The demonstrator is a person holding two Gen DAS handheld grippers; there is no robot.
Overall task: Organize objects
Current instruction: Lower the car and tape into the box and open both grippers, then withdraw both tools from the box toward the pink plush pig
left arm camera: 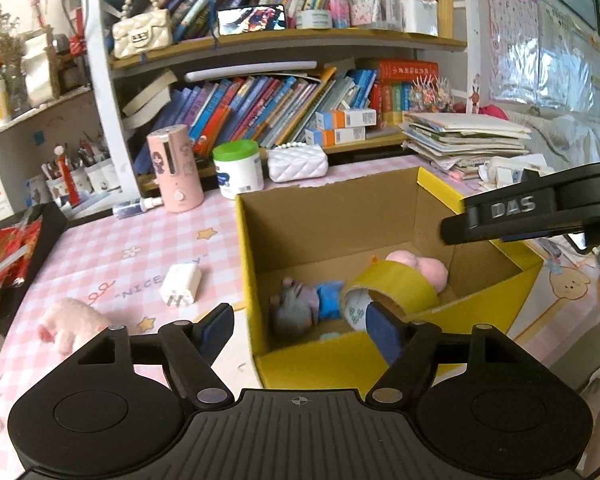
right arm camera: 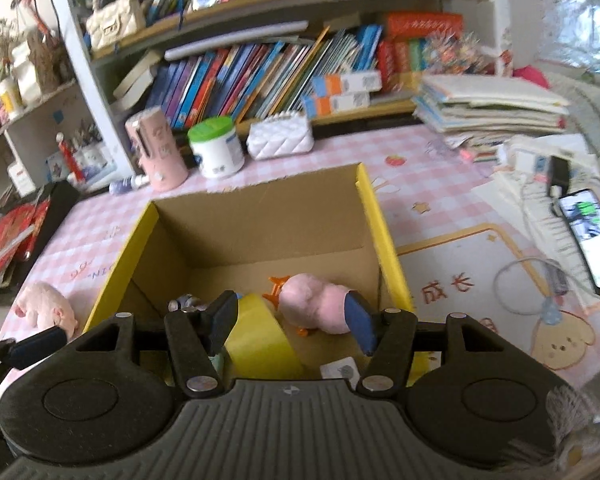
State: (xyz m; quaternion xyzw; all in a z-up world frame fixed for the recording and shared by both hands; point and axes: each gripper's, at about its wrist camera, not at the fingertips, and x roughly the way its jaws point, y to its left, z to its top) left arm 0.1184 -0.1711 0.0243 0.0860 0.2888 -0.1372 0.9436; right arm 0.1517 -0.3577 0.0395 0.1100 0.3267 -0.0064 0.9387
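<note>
one yellow cardboard box stands open on the pink checked tabletop, and inside it lie one roll of yellow tape, one pink plush and one small grey-and-blue toy. a second pink plush lies outside, left of the box. one white charger shows only in the left wrist view; one lit phone on the tabletop shows only in the right wrist view. the left gripper and right gripper both have fingers spread with nothing pinched.
</note>
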